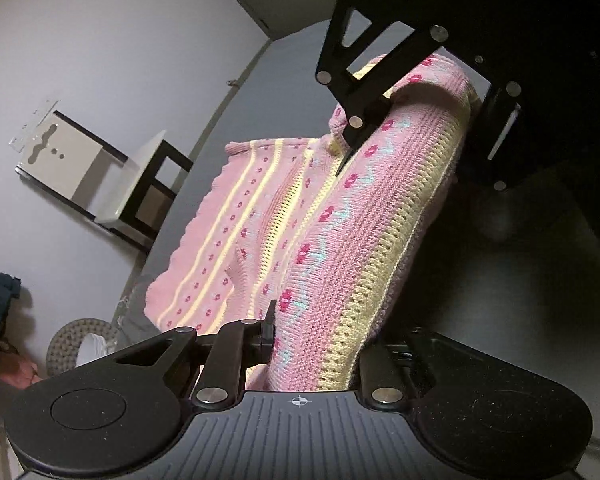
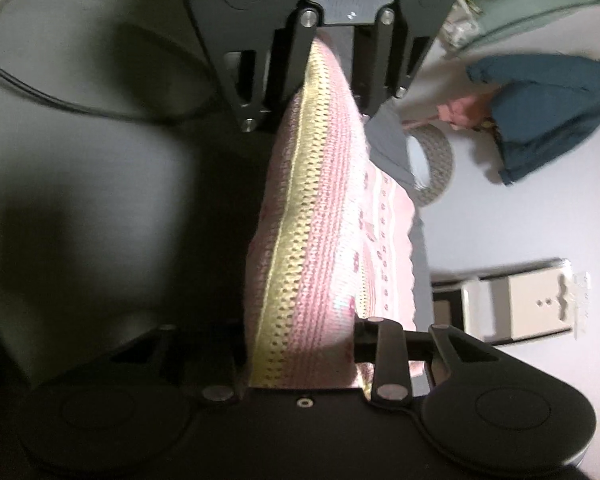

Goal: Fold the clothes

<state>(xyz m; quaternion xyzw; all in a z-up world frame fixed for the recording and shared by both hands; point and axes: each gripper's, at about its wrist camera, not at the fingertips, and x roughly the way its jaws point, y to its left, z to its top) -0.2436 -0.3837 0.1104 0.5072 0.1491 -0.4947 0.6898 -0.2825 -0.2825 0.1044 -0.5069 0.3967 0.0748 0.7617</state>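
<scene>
- Two grippers are seen facing each other, with one pink knit sweater stretched between them, lifted above a grey tabletop.
- From the left wrist view, the left gripper is clamped down on a bunched edge of the sweater, where the yellow openwork band runs right into the jaws. They're closed tight on the fabric.
- At the far end of that band, the right gripper is seen nipped onto the other bunched-up end.
- Same story from the right wrist view: the right gripper is closed on the knit, and the left gripper is pinched on the opposite end at the top.
- The rest of the sweater is left hanging down, its scalloped hem draped over the table's grey surface.
- A small white-and-black chair is visible on the floor beyond the table, plus a dark blue garment and a round woven basket.
</scene>
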